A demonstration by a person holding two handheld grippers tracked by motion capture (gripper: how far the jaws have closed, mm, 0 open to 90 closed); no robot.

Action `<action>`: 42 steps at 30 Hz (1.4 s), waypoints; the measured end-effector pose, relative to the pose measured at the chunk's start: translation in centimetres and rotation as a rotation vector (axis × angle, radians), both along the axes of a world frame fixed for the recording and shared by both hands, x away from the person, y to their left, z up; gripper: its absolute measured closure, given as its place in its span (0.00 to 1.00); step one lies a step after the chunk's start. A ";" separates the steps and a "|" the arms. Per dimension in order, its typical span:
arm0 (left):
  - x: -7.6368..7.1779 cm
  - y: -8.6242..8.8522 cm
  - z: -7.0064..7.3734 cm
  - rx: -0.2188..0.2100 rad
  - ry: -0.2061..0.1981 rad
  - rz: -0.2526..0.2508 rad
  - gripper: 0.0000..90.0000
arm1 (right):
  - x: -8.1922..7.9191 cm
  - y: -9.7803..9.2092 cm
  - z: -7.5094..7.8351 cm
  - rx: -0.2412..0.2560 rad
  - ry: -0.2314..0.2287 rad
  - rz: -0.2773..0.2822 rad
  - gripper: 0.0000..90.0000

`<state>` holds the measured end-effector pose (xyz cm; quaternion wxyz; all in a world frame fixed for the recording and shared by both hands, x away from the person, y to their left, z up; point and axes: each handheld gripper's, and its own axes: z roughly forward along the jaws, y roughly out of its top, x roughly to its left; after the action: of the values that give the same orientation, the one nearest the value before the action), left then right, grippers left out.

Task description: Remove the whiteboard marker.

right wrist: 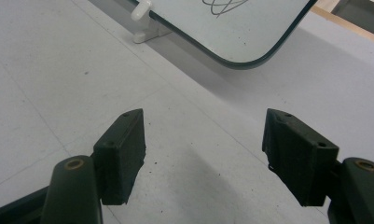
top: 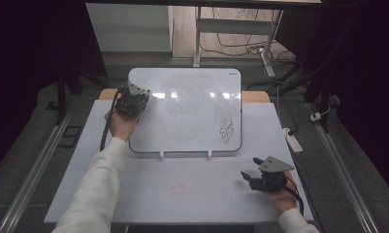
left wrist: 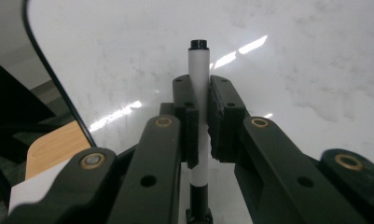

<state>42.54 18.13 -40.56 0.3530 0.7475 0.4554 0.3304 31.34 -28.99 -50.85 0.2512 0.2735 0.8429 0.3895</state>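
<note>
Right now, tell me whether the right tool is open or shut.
Open. The right tool has its jaws standing wide apart above the bare table, with nothing between them.

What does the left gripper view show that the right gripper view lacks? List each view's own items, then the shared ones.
Left gripper view: the left hand-held gripper shut on a white marker with a black tip, pointed at the board, plus a wooden edge beside the board.

Right gripper view: the right hand-held gripper open with nothing between its jaws, the black scribble, a white clip under the board's edge, and the grey tabletop.

Both: the whiteboard, with its dark rounded rim.
</note>
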 end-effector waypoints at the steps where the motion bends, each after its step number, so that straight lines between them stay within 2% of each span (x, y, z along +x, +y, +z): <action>1: -0.3 0.2 0.1 -0.007 -0.008 -0.007 0.91 | 0.0 0.0 0.0 0.000 -0.001 0.000 0.33; 5: -1.4 0.6 0.5 -0.031 -0.037 -0.029 0.91 | 0.0 0.0 0.0 0.001 -0.003 0.000 0.33; 6: -2.2 0.9 0.6 -0.048 -0.053 -0.045 0.91 | 0.0 0.0 0.0 0.002 -0.002 0.001 0.33; 9: -2.9 1.1 0.7 -0.061 -0.062 -0.062 0.91 | 0.0 0.1 0.0 -0.002 -0.004 0.004 0.33; 10: -3.6 1.2 0.6 -0.080 -0.075 -0.080 0.91 | 0.0 0.1 0.0 -0.002 -0.005 0.004 0.33; 11: -3.6 1.2 0.6 -0.080 -0.075 -0.080 0.91 | -0.1 0.1 0.0 -0.002 -0.006 0.003 0.33; 13: -4.4 1.3 0.5 -0.102 -0.079 -0.101 0.91 | -0.1 0.1 0.1 0.001 -0.006 0.003 0.33; 14: -5.2 1.3 0.4 -0.126 -0.079 -0.124 0.91 | -0.1 0.1 0.1 0.004 -0.007 0.004 0.33; 17: -6.0 1.2 0.2 -0.149 -0.082 -0.146 0.91 | -0.1 0.1 0.1 0.014 -0.006 0.004 0.34; 18: -6.7 1.0 -0.1 -0.158 -0.082 -0.169 0.91 | -0.1 0.1 0.2 0.017 -0.007 0.003 0.34; 19: -6.7 1.0 -0.1 -0.158 -0.082 -0.169 0.91 | -0.1 0.1 0.2 0.018 -0.008 -0.001 0.34; 21: -7.8 0.6 -0.4 -0.168 -0.084 -0.201 0.91 | -0.1 0.1 0.2 0.018 -0.012 -0.005 0.34; 25: -8.8 0.0 -0.8 -0.181 -0.082 -0.232 0.91 | -0.1 0.0 0.3 0.023 -0.015 -0.007 0.34; 27: -9.7 -0.5 -1.3 -0.201 -0.075 -0.262 0.91 | -0.2 0.1 0.2 0.019 -0.020 -0.006 0.34; 31: -10.4 -1.1 -1.8 -0.206 -0.068 -0.290 0.91 | -0.2 0.2 0.2 0.024 -0.019 0.003 0.34; 39: -11.7 -3.4 -2.8 -0.225 -0.049 -0.377 0.91 | -0.2 0.4 0.4 0.075 0.009 -0.001 0.34; 42: -11.9 -4.0 -2.9 -0.225 -0.045 -0.391 0.91 | -0.3 0.6 0.6 0.091 0.011 0.007 0.34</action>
<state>30.67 14.15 -43.46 0.5018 0.7699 0.3276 0.2194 31.06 -28.37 -50.23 0.2325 0.2840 0.8265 0.4268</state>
